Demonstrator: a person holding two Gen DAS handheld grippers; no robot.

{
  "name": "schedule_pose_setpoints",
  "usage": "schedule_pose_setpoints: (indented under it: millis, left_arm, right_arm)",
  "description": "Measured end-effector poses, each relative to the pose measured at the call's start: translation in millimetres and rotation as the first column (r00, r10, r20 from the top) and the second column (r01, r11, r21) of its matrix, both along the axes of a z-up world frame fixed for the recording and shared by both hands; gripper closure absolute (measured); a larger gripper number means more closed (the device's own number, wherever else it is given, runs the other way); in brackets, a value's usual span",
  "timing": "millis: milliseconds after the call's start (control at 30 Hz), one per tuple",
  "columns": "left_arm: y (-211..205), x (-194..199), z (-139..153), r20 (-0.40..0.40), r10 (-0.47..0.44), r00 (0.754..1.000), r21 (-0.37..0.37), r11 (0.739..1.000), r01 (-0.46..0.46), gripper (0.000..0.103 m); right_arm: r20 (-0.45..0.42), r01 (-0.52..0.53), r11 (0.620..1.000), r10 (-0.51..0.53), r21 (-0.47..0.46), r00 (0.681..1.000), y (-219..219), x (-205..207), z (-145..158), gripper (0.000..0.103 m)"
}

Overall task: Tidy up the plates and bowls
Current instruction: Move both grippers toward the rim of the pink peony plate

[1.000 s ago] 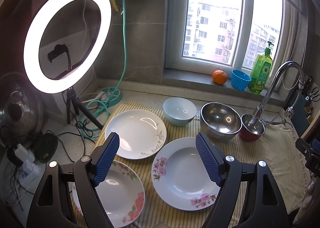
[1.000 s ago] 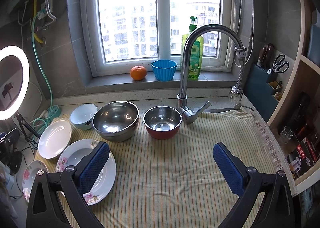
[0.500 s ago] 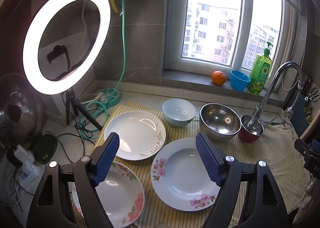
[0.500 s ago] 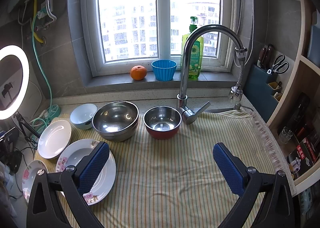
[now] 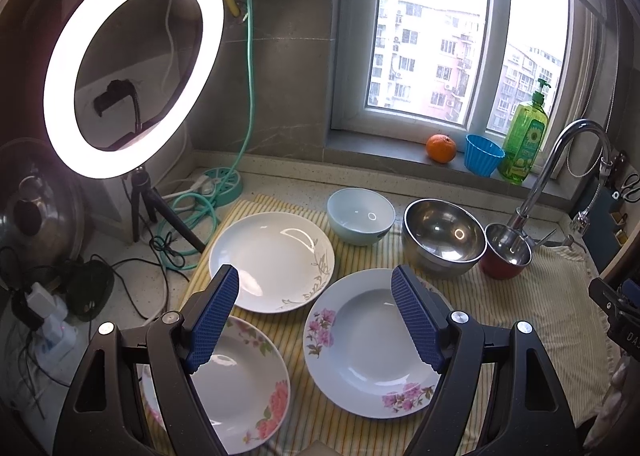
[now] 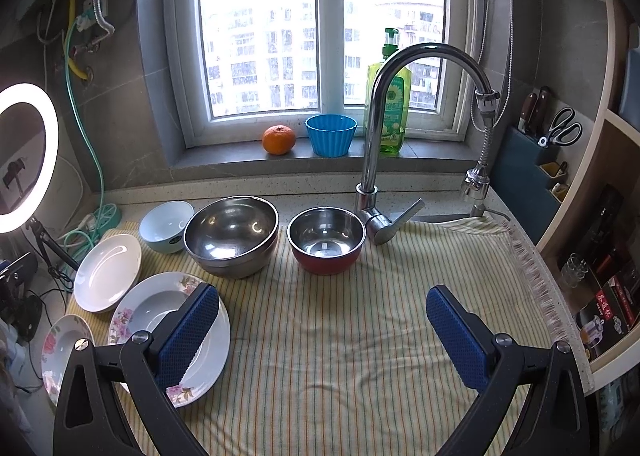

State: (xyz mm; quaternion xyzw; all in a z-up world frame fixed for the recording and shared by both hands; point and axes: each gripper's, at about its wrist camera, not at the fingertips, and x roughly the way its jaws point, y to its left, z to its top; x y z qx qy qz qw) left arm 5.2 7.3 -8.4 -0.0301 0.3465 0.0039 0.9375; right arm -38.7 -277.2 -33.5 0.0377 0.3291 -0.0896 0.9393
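Almost nothing is being shifted since a second ago — both claws are being held spread and empty. Left gripper (image 5: pixel 314 316) is being hovered over the floral plate (image 5: pixel 370 344), beside the steel bowl (image 5: pixel 444 234); its rim is best being approached low — right gripper (image 6: pixel 322 330) being kept clear.

In front of you, three plates (image 5: pixel 272 260) lie left on the cloth (image 6: pixel 360 336); behind them, three bowls (image 6: pixel 232 234) stand in a row beside the faucet (image 6: pixel 374 160).
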Motion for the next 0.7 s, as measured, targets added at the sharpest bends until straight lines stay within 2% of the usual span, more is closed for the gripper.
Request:
schedule_pose_setpoints:
  millis: [167, 333, 500, 700]
  left_arm:
    - [7.9, 2.9, -8.6, -0.035, 0.019, 0.999, -0.012, 1.0, -0.02, 0.024]
    - [14.4, 5.6, -21.3, -0.087, 0.013, 0.996, -0.035, 0.999, -0.016, 0.025]
    - [23.4, 10.4, -37.2, -0.152, 0.018, 0.988, -0.071, 0.997, -0.03, 0.028]
    - [28.6, 17.6, -55.5, -0.216, 0.021, 0.976, -0.1, 0.994, -0.043, 0.032]
  right_arm:
    - [-0.005, -0.034, 0.999, 0.034, 0.001, 0.999, 1.1, 3.7, -7.5, 0.0]
    - [-0.029, -0.079, 0.995, 0.081, 0.062, 0.996, -1.1, 12.1, -19.6, 0.0]
    - [-0.06, -0.109, 0.993, 0.112, 0.047, 0.992, 4.2, 21.8, -33.7, 0.0]
    - [-0.064, -0.175, 0.981, 0.18, 0.082, 0.982, 12.2, 30.3, -47.0, 0.0]
